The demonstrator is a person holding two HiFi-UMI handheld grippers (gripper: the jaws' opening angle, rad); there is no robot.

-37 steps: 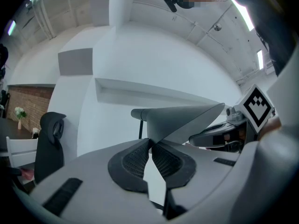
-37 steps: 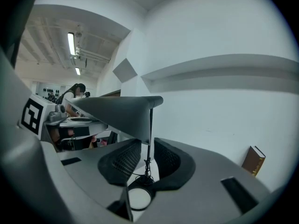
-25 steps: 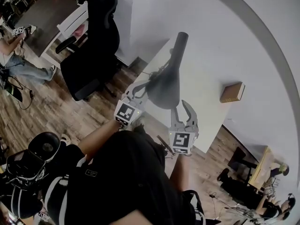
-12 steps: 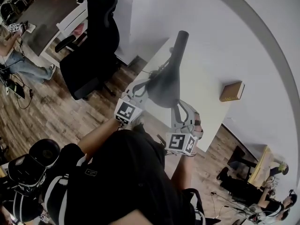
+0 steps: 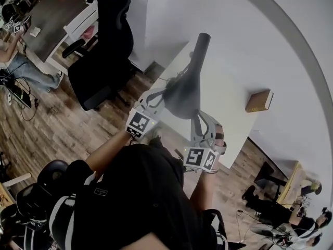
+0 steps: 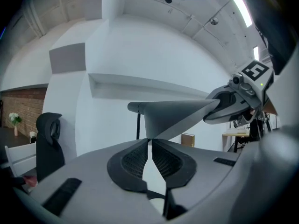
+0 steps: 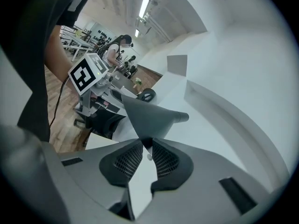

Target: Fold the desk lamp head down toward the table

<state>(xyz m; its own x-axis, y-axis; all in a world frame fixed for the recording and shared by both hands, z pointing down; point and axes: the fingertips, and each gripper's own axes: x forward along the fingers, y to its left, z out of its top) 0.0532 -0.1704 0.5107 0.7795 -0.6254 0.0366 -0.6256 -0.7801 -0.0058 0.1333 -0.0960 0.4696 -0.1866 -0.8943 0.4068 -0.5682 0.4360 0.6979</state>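
Note:
The desk lamp's dark cone-shaped head [image 5: 183, 94] stands over the white table [image 5: 229, 95], its neck [image 5: 200, 45] pointing away. My left gripper [image 5: 159, 99] holds the shade's left rim. In the left gripper view the lamp head [image 6: 174, 112] meets my left gripper [image 6: 149, 140], whose jaws are pinched together on its thin lower edge. My right gripper [image 5: 203, 117] is at the shade's near rim. Its jaws have just been closing. In the right gripper view the lamp head [image 7: 150, 118] has its corner clamped in my right gripper [image 7: 146, 144].
A brown book [image 5: 258, 102] lies on the table's right side. A black office chair [image 5: 106, 43] stands left of the table on the wooden floor [image 5: 57, 124]. A white wall rises behind the table. Seated people are at the far left and lower right.
The right gripper has rolled and its jaws have narrowed from wide apart onto the lamp shade's rim. The left gripper and the lamp have stayed put.

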